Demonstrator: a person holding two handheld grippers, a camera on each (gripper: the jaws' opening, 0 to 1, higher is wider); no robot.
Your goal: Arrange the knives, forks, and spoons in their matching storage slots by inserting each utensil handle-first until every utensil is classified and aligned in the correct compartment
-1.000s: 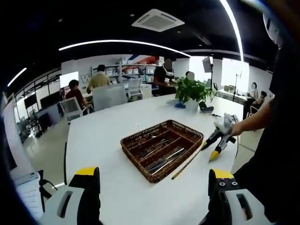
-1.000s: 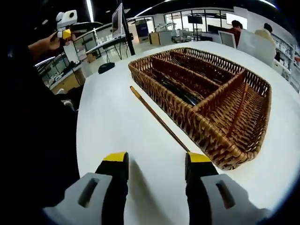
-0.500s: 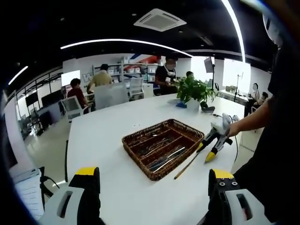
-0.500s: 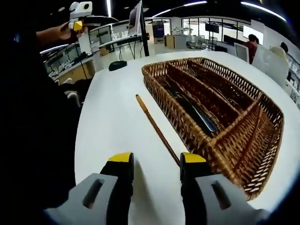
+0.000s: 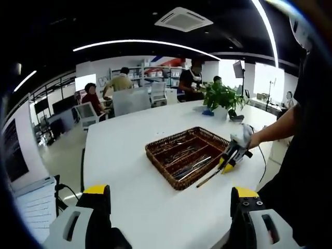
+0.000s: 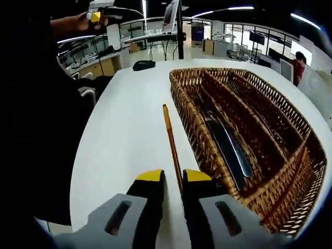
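Right gripper view shows our right gripper [image 6: 171, 177] clenched around a brown stick [image 6: 170, 140] lying on the white table [image 6: 119, 135] beside the wicker tray [image 6: 207, 150] holding knives [image 6: 228, 148]. Our left gripper [image 5: 171, 193] hangs released.

A brown wicker basket [image 6: 290, 171] with long lengthwise compartments sits on the white counter [image 6: 124, 135]; in the left gripper view it lies at mid-frame [image 5: 155, 151]. Dark-handled knives [image 6: 228, 148] lie flat along the compartment nearest the counter's open side, while other metal utensils [image 5: 179, 153], too small to tell apart, fill the slots beyond. A thin brown stick [image 6: 170, 141] lies flat on the counter just beside the basket's long wall, roughly parallel to it, its near end at lower centre of the right gripper view.
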